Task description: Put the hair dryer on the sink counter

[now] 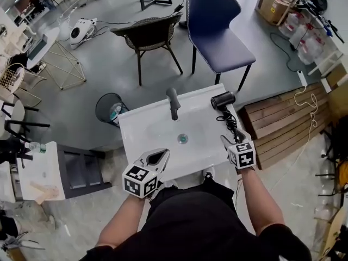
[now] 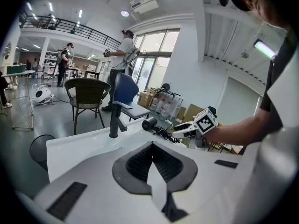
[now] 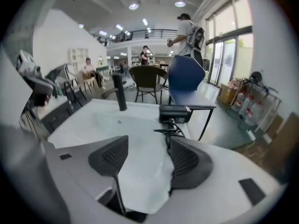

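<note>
The hair dryer (image 1: 223, 99) lies on its side at the back right corner of the white sink counter (image 1: 142, 128), to the right of the faucet (image 1: 173, 103). Its cord (image 1: 230, 122) is bunched just in front of it. The right gripper (image 3: 145, 146) sits just short of the cord, fingers spread wide and gripping nothing. The left gripper (image 2: 150, 149) hovers near the counter's front edge, fingers closed tip to tip, empty.

Grey floor (image 1: 103, 64) with a blue chair (image 1: 220, 31) and dark wicker chair (image 1: 147, 34)
</note>
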Action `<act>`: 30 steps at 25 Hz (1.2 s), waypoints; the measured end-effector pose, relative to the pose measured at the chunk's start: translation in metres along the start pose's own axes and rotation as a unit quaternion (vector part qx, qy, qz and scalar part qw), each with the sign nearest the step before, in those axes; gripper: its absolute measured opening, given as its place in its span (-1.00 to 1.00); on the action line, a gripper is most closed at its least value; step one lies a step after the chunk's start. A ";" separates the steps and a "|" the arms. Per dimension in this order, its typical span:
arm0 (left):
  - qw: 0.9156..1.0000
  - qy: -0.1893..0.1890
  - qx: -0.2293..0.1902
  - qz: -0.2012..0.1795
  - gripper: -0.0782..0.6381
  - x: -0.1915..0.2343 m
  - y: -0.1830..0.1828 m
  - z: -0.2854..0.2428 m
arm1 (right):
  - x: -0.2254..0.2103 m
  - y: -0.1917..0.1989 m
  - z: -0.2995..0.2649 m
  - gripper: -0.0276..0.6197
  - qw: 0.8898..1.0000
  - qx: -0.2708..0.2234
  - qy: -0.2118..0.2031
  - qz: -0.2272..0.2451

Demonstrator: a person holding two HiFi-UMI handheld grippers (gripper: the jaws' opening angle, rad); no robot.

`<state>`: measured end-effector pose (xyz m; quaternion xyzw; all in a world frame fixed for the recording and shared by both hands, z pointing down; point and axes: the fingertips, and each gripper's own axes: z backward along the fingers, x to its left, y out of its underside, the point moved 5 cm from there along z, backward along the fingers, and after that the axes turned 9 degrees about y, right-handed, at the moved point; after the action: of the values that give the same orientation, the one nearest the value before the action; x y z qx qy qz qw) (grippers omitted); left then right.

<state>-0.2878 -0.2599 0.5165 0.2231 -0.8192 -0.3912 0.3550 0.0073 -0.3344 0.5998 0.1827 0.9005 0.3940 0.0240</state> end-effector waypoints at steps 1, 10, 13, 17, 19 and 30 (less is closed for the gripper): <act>1.000 0.006 -0.001 -0.003 -0.78 -0.001 0.000 0.002 | 0.011 -0.002 0.014 -0.08 0.998 -0.023 -0.027 -0.046; 0.998 0.052 0.001 -0.032 -0.78 -0.021 0.012 0.022 | 0.112 -0.029 0.110 -0.91 0.951 -0.152 -0.186 -0.194; 0.998 0.047 -0.011 -0.032 -0.78 -0.031 0.012 0.030 | 0.132 -0.040 0.125 -0.91 0.949 -0.162 -0.220 -0.155; 0.999 0.018 -0.019 -0.029 -0.78 -0.046 0.013 0.031 | 0.137 -0.044 0.131 -0.91 0.953 -0.156 -0.246 -0.089; 0.999 0.002 -0.027 -0.021 -0.78 -0.056 0.015 0.030 | 0.132 -0.044 0.133 -0.91 0.952 -0.153 -0.257 -0.067; 0.993 -0.075 -0.090 0.017 -0.78 -0.147 0.027 0.001 | 0.078 -0.011 0.176 -0.91 0.932 -0.152 -0.328 0.007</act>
<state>-0.1955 -0.1488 0.4781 0.1466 -0.8085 -0.4731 0.3179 -0.0357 -0.1902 0.4787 0.3020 0.7705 0.4442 0.3433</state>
